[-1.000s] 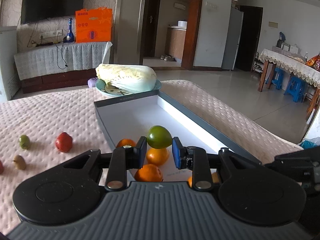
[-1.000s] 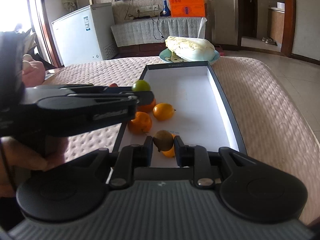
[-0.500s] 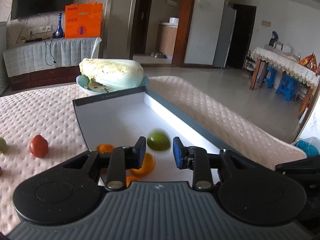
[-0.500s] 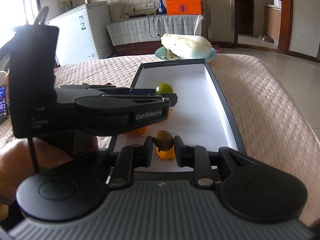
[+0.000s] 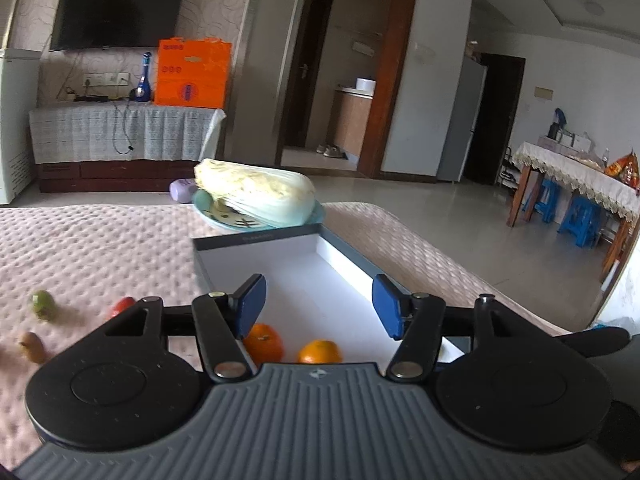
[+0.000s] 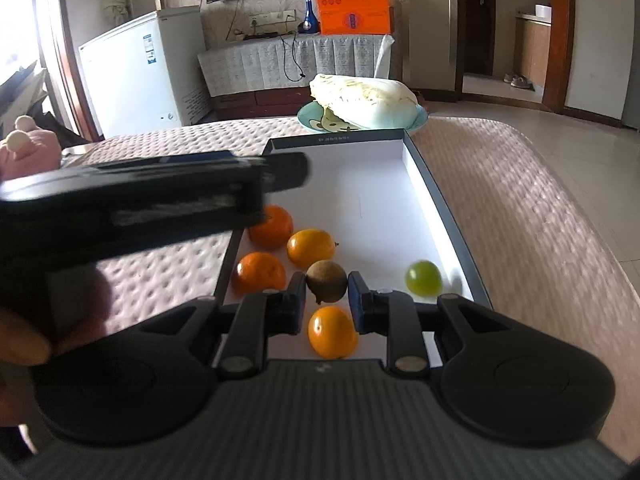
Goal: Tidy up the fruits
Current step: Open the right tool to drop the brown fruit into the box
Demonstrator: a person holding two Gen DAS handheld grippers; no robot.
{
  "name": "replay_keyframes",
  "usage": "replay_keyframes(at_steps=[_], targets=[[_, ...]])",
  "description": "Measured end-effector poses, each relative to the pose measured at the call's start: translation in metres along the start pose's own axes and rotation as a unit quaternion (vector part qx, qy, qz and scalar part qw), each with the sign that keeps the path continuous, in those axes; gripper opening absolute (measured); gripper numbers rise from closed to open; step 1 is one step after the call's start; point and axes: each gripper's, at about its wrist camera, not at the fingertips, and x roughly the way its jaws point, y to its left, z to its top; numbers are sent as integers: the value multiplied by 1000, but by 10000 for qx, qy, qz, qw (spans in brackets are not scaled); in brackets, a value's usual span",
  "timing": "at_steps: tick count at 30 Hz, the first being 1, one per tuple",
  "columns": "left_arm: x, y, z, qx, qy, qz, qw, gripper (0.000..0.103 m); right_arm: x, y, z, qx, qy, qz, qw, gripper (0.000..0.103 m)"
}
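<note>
Between the left claw's pads: nothing; left gripper has its jaws opening over the tray.
Change: green fruit, clamped in that claw a second ago, now lies loose on the tray floor near the right wall.
Right claw: right gripper clamped on a brown kiwi, held above the tray's near end.
Already in tray: three oranges and one yellow-orange citrus; another yellow one under the kiwi.
Meaning: one more fruit delivered; kiwi likely next.
Outside tray: small green fruit, a red one, a brown one on the pink cover.
Writing: small print on the tray's far rim, unreadable; orange box lettering too small.
</note>
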Motion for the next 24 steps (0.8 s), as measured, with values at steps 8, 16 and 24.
replay_keyframes(at_steps=[8, 16, 24], targets=[[-38, 37, 7, -120, -189, 312, 9993, 65, 9, 3, 3, 112, 16, -171, 9998, 26], [-77, 82, 10, -270, -284, 810, 9959, 65, 11, 4, 6, 158, -28, -222, 9996, 26], [-121, 139, 5, -474, -321, 1497, 9871, 65, 14, 0, 7, 328, -17, -361, 9988, 27]])
